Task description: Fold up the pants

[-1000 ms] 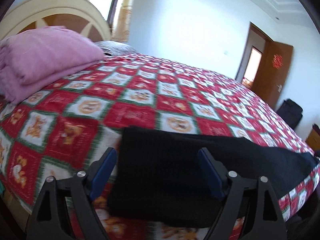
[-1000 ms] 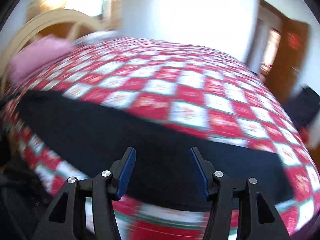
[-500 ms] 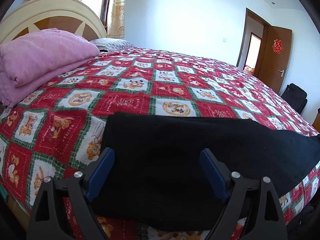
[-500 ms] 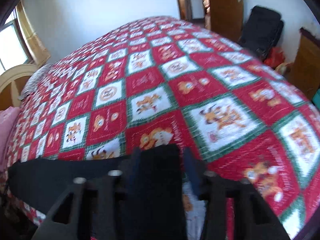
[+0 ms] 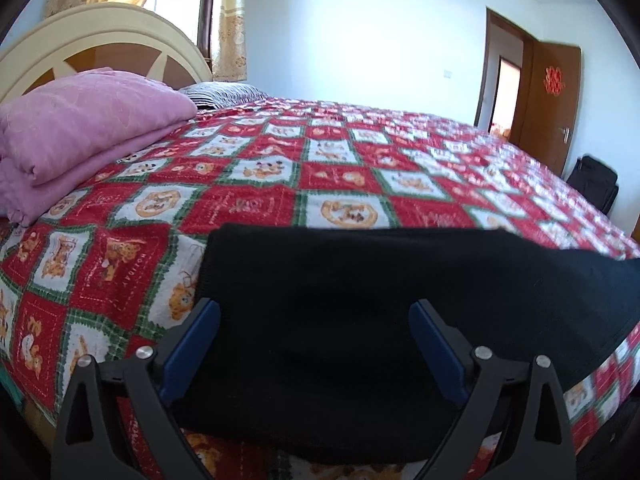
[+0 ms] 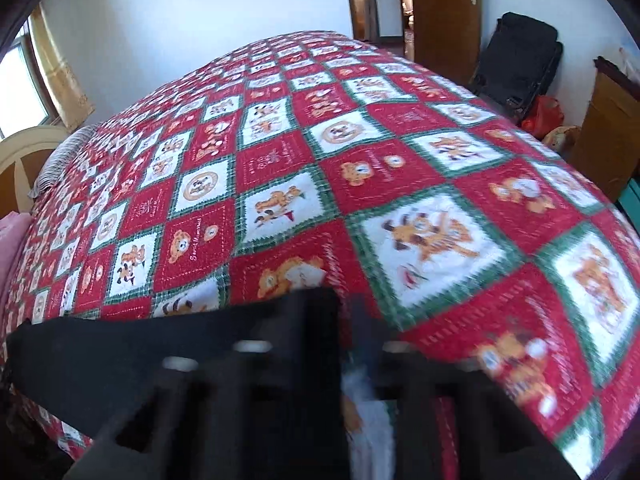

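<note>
Left wrist view puts the biggest thing first: one wide bed under a red, white and green patchwork quilt printed with bears (image 5: 344,184), filling most of what you see. Behind it stands one cream arched wooden headboard (image 5: 100,40), and beyond that one brown wooden door (image 5: 554,92) hangs open in the far wall. On the quilt's left side lies one folded pink quilted blanket (image 5: 84,128), with one grey striped pillow (image 5: 220,92) just behind it. One black soft bag (image 5: 594,184) leans by the wall near the door, well apart from your work.

The black knit pants (image 5: 360,300) lie flat along the near edge of the bed (a single long dark band running off to your right), and nothing sits on them.

Your left gripper (image 5: 316,336) hovers over the pants' left end, its two blue-padded fingers spread wide and opening, with cloth under the gap and the pads not pressing on it.

In the right wrist view your right gripper (image 6: 344,344) is heavily blurred at the pants' (image 6: 132,364) other end. Its jaws are opening, and I cannot tell whether the cloth is pinched. One red plastic bag (image 6: 542,116) sits on the floor beside the black bag (image 6: 520,60).
</note>
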Demonstrator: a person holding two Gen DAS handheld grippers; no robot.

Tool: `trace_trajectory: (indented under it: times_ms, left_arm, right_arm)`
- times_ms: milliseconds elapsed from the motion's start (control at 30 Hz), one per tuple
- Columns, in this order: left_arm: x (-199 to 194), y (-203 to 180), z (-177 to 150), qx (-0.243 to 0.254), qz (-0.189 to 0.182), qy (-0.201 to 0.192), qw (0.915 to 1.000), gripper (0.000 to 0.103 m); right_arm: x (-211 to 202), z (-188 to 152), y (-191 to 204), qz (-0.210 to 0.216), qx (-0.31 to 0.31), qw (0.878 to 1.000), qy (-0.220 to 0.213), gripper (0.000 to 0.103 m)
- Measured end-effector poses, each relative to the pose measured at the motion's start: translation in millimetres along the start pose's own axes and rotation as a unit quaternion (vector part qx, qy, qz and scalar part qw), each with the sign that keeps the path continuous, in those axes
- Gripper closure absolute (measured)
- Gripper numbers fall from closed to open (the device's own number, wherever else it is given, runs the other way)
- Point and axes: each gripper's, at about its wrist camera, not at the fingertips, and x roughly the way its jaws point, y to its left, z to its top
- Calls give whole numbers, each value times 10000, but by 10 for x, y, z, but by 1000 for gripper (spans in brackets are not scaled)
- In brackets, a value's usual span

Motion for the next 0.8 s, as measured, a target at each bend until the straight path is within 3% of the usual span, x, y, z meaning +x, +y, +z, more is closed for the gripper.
trace_trajectory:
  times_ms: [200,567,633,800]
  left_arm:
    - [-15,98,15,-213,73,-46,9997,5]
    - [149,-28,-39,44,619,295,9976,0]
    - [163,-29,-55,51,631,286,9976,0]
    - [171,-20,-59,3,622,280,9977,0]
  right_arm:
    - [-322,-293,-128,377,279,9989,-47,46]
    - [-295,-467,-149,868,716,9936,41,48]
    - [-224,-443,-111,890,711,9935,66,54]
    - [17,-375,-132,812,910,9925,104,83]
